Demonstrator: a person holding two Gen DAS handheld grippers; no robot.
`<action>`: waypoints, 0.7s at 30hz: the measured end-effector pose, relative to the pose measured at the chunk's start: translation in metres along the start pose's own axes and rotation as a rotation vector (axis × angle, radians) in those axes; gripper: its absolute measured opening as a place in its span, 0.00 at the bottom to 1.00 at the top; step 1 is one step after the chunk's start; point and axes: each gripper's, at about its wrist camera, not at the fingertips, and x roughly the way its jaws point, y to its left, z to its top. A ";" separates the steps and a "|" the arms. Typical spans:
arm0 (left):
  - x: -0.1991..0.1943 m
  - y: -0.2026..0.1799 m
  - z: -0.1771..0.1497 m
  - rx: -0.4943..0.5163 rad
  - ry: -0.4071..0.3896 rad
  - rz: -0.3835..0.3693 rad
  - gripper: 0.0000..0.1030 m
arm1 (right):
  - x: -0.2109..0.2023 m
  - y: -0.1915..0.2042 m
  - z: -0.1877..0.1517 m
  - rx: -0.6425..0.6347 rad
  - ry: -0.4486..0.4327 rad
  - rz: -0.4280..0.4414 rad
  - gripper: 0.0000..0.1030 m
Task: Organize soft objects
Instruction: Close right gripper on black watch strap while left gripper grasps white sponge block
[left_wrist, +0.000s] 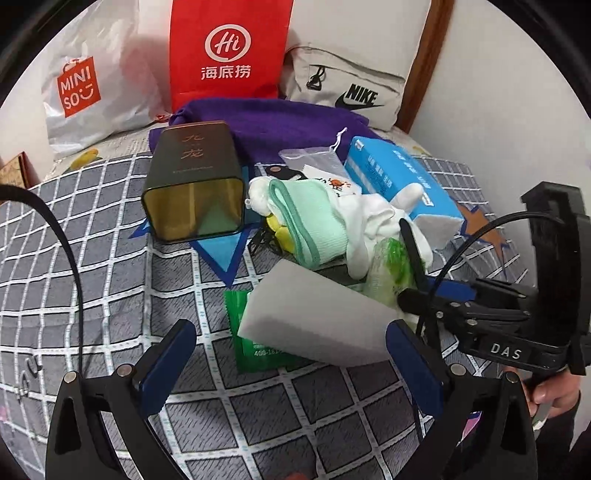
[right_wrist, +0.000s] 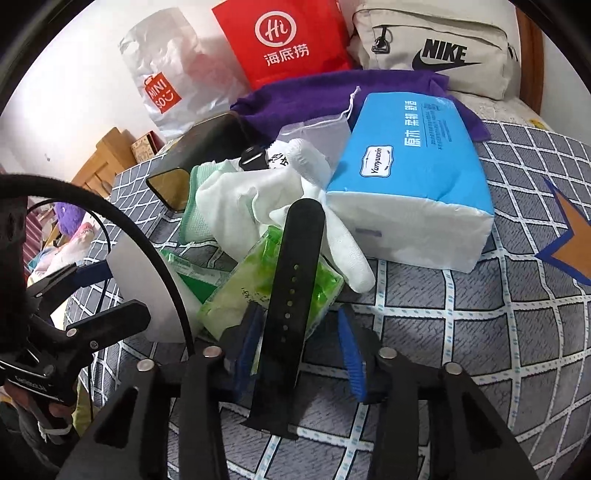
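While the right gripper (right_wrist: 301, 347) stands part open around the black strap (right_wrist: 291, 295) lying on the green packet (right_wrist: 258, 291), pads apparently clear, the strap looks light, limp, best pinched mid-length. The left gripper (left_wrist: 291, 354) gapes before the white sponge (left_wrist: 314, 321), empty.

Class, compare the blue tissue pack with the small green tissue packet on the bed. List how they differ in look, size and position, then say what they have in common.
1. Colour: the blue tissue pack has a solid blue wrap with white ends; the green tissue packet is clear with green print.
2. Size: the blue pack is clearly bigger.
3. Position: a black watch strap lies across the green packet; nothing lies on top of the blue pack.
Both are soft, wrapped tissues resting on the checked bedspread.
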 end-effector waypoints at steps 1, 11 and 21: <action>0.002 0.001 -0.001 -0.002 0.001 -0.015 1.00 | 0.002 -0.001 0.000 0.006 -0.003 0.006 0.44; 0.010 -0.003 -0.008 -0.002 -0.008 -0.089 1.00 | 0.005 0.006 -0.006 -0.036 -0.054 0.026 0.63; -0.014 -0.021 -0.009 0.175 -0.049 -0.019 1.00 | -0.002 0.001 -0.007 -0.030 -0.005 0.025 0.60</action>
